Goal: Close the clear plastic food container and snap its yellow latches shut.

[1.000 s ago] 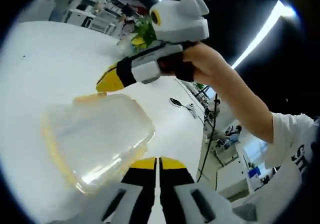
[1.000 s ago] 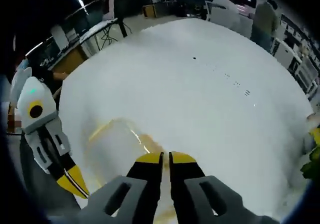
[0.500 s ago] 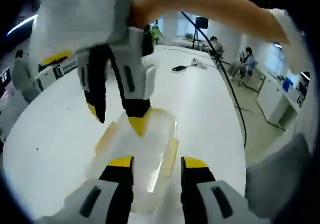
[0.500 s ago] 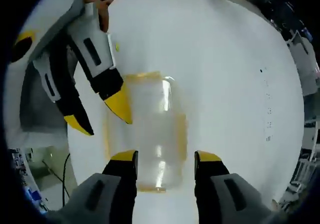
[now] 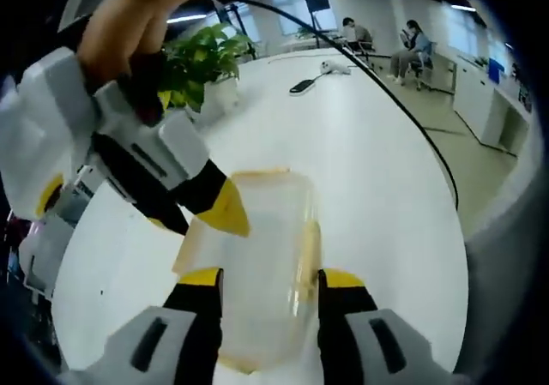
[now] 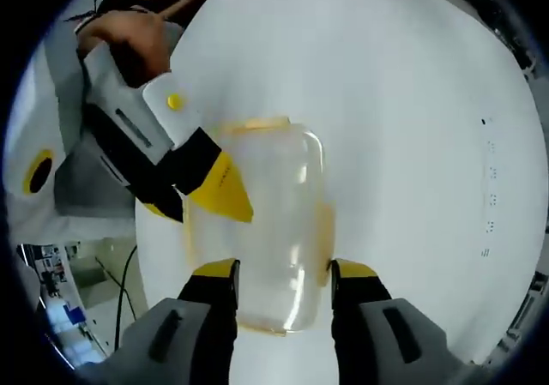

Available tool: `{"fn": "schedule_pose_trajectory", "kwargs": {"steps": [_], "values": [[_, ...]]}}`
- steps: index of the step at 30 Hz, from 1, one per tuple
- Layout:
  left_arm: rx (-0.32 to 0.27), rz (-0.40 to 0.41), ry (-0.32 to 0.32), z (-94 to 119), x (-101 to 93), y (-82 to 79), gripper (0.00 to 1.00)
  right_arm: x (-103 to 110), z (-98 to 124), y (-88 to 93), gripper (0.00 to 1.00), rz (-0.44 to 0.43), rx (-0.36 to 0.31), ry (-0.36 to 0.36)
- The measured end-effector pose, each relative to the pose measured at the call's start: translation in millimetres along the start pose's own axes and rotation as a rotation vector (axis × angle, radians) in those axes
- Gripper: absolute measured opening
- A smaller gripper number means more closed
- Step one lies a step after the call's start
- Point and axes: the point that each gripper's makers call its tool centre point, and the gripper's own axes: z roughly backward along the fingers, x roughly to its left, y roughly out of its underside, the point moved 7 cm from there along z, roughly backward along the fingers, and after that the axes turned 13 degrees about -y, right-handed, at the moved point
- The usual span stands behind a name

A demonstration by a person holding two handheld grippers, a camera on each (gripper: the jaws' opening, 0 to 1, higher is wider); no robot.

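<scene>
The clear plastic container point(image 5: 262, 256) with yellow trim lies flat on the white table point(image 5: 386, 188), its lid resting on it. My left gripper point(image 5: 273, 279) is open, one jaw on each side of the container's near end. My right gripper point(image 5: 202, 224) comes in from the upper left, open, one yellow tip over the container's left edge. In the right gripper view the container point(image 6: 270, 222) lies between the open jaws of my right gripper point(image 6: 284, 271). My left gripper point(image 6: 206, 213) reaches in from the left over the rim. A yellow latch point(image 6: 325, 222) runs along the right side.
A potted plant point(image 5: 202, 55) stands at the table's far left. A black object point(image 5: 302, 85), a white mouse point(image 5: 334, 68) and a dark cable point(image 5: 412, 128) lie farther back. People sit beyond the table point(image 5: 412, 38). The table edge point(image 6: 150, 282) is near the container.
A second ago both grippers were shut; both now stand open. Both cameras have swung to look down on the container, and each gripper's jaws now straddle one end of it.
</scene>
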Motion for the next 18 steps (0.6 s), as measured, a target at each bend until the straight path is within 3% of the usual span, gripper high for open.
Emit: {"fn": "schedule_pose_trajectory", "kwargs": {"steps": [7,10,18], "values": [[-0.001,-0.008,0.001,-1.5,2.1,0.4,0.39,3.4,-2.2,-0.6,0.40,-0.017,0.019,-0.015],[-0.027,-0.042,0.009,-1.7,-0.2,1.5,0.38,6.0,-2.8,1.8,0.40,-0.025,0.006,-0.014],[-0.023,-0.086,0.006,-2.4,-2.4,-1.1,0.36,-0.2,-2.1,7.2,0.38,-0.023,-0.047,-0.029]]}}
